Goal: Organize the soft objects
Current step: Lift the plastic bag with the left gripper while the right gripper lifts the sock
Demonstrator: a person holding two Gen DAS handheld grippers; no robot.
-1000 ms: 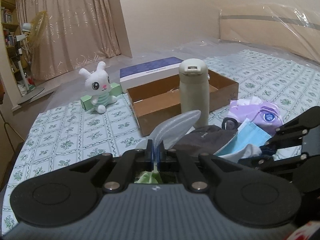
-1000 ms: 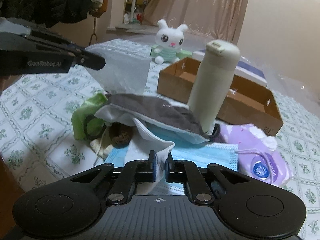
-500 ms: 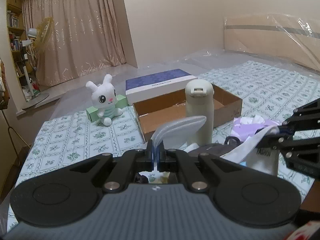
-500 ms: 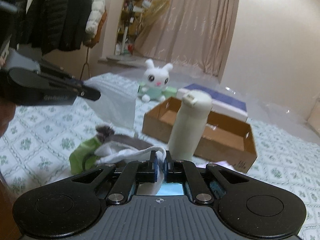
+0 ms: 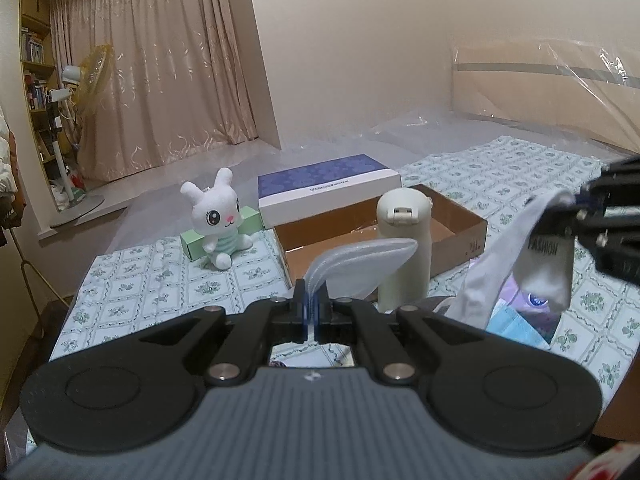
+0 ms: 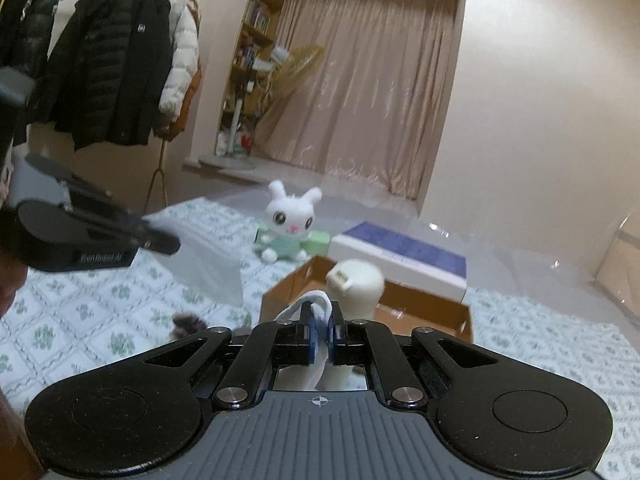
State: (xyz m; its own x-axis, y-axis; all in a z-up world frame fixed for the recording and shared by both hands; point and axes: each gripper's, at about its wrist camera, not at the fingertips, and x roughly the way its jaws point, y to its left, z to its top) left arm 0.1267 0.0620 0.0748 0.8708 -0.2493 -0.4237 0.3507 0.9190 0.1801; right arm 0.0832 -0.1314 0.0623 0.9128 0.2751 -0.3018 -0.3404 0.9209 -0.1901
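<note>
My left gripper [image 5: 311, 307] is shut on the rim of a clear plastic bag [image 5: 360, 256] and holds it up above the bed; the bag also shows in the right wrist view [image 6: 208, 256]. My right gripper [image 6: 320, 334] is shut on a white sock [image 6: 318, 312], lifted high. In the left wrist view the sock [image 5: 540, 256] hangs from the right gripper at the right, above a blue face mask [image 5: 516, 326] and a purple tissue pack [image 5: 536, 300].
A cream flask [image 5: 404, 252] stands in front of an open cardboard box [image 5: 460, 236]. A white bunny toy [image 5: 214, 220], a green box [image 5: 196, 242] and a blue-lidded box [image 5: 328, 188] lie behind. Coats hang on a rack [image 6: 112, 72] at left.
My right gripper has lifted the white sock up off the pile of soft things. My left gripper has risen too, still holding the bag.
</note>
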